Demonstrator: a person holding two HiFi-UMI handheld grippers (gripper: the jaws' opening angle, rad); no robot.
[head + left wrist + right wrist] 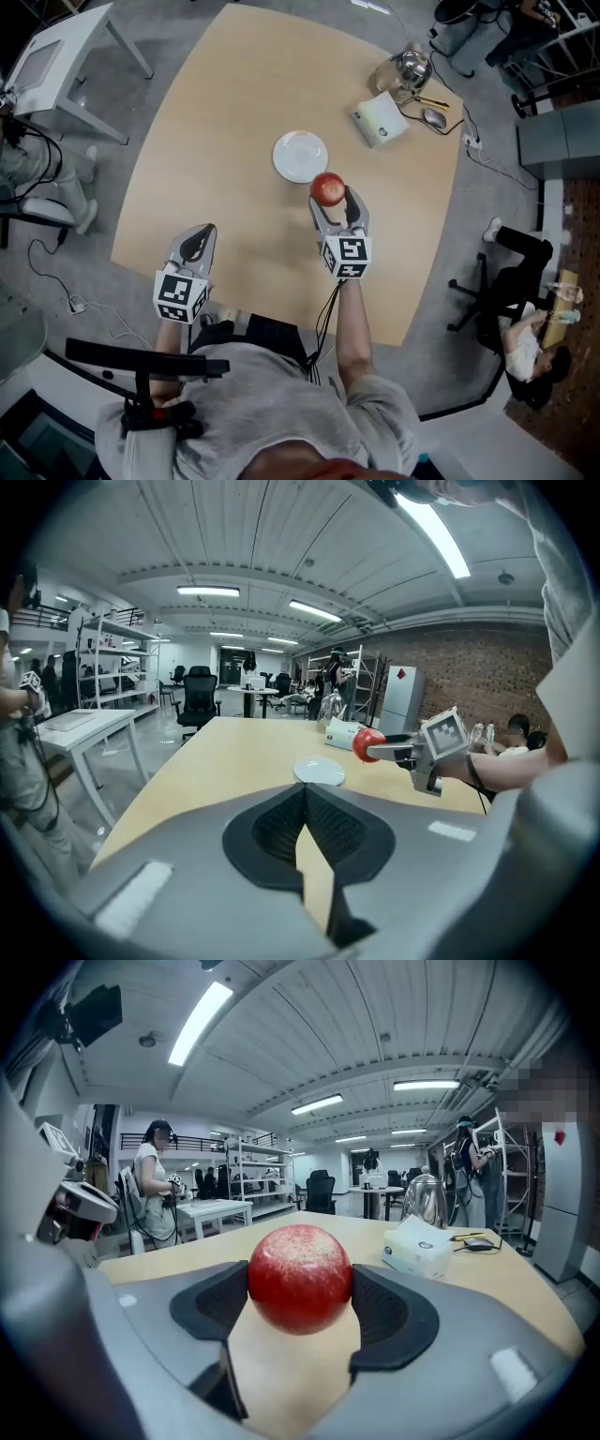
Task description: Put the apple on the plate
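The red apple (327,188) is held above the wooden table (225,112), with my right gripper (331,197) shut on it. In the right gripper view the apple (299,1279) fills the gap between the two dark pads (394,1316), which press on its sides. The empty white plate (300,157) lies just beyond the apple, slightly to its left. My left gripper (198,232) hangs near the table's front left edge, shut with nothing in it. From the left gripper view the plate (319,772) lies ahead on the table and the apple (367,744) hovers to its right.
A white tissue box (381,120), a metal kettle (410,67) and a computer mouse (434,117) stand at the table's far right corner. A white side table (56,56) is off to the left. A black office chair (497,281) and a seated person (530,347) are on the right.
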